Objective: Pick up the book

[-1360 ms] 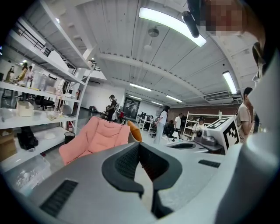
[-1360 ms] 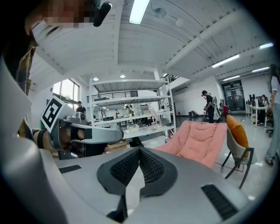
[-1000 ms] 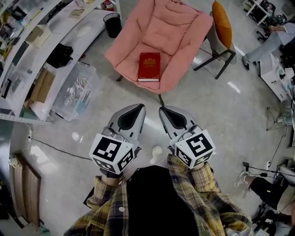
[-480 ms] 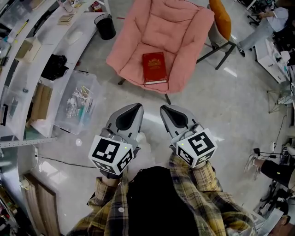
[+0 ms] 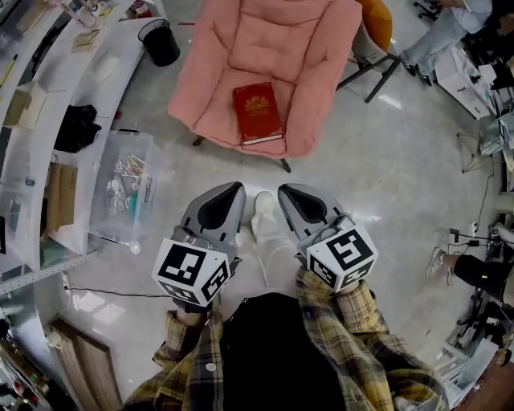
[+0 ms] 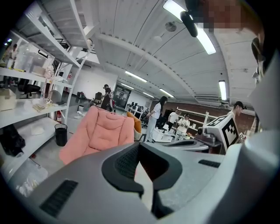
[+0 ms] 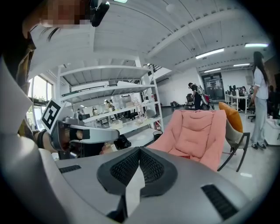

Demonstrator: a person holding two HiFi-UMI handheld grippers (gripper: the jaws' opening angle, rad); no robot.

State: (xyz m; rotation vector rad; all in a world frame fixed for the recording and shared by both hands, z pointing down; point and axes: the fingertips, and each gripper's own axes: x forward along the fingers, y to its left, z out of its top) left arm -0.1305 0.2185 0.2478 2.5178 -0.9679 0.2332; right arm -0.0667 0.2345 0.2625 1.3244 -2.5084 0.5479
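A red book [image 5: 258, 112] with a gold emblem lies flat on the seat of a pink padded chair [image 5: 265, 48], which stands on the floor ahead of me. My left gripper [image 5: 234, 188] and right gripper [image 5: 284, 191] are held side by side, short of the chair's front edge and well apart from the book. Both are shut with nothing between their jaws. In the left gripper view the closed left gripper [image 6: 138, 144] points at the pink chair [image 6: 98, 131]. The right gripper [image 7: 139, 148] in its own view also faces the chair [image 7: 197, 129].
White shelving [image 5: 48, 96] with clutter runs along the left, with a clear plastic box [image 5: 128, 181] and a black bin [image 5: 159, 42] on the floor beside it. An orange chair [image 5: 373, 20] stands behind the pink one. My shoe [image 5: 263, 204] is between the grippers. People stand further off.
Both grippers have come forward toward the chair, staying shut, and the chair now looks nearer. My foot has stepped forward into the gap between the grippers.
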